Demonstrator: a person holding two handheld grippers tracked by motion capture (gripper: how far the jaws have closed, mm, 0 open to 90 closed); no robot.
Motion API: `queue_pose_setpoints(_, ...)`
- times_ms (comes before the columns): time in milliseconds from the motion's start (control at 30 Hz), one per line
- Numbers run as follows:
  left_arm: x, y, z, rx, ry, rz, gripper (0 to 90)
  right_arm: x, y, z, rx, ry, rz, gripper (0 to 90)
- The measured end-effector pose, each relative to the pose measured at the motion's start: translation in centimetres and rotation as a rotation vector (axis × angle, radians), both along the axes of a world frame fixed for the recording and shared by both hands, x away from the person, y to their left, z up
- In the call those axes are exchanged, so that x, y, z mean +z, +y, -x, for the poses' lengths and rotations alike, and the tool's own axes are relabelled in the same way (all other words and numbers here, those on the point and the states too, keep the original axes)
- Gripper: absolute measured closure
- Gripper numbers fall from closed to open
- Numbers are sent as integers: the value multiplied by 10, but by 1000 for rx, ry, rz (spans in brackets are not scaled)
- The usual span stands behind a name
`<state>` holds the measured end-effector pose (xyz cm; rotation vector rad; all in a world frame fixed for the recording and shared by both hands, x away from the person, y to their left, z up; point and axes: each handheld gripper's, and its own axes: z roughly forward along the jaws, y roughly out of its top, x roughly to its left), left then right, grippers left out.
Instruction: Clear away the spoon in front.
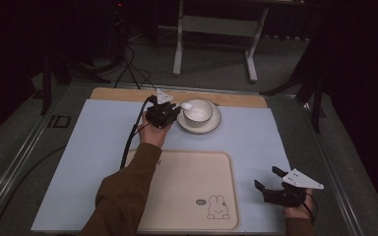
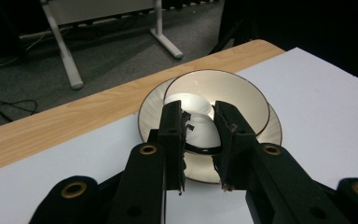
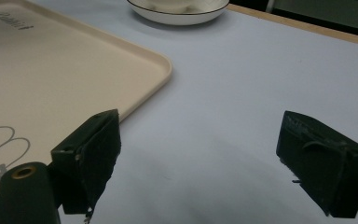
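gripping spoon, left gripper

1. The letters "ID" are seen on the grey surface left of the tabletop.
2. Cursive script, seemingly "Rabbit", is printed on the tray; it is partly cut off.

From the tray, I see open surface on its right and left sides. Beyond its far edge, the bowl on its saucer and my left tongs block passage.
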<state>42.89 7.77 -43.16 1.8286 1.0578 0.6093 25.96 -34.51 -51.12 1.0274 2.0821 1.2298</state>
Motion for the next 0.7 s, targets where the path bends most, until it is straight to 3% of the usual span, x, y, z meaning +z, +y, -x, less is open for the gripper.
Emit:
queue_pose_setpoints(467, 5, 30, 16, 35, -7, 8, 743, 0, 1, 0, 0, 3, 3, 136)
queue_pose_setpoints(700, 5, 40, 24, 39, -8, -13, 743, 0, 1, 0, 1, 2, 3, 135)
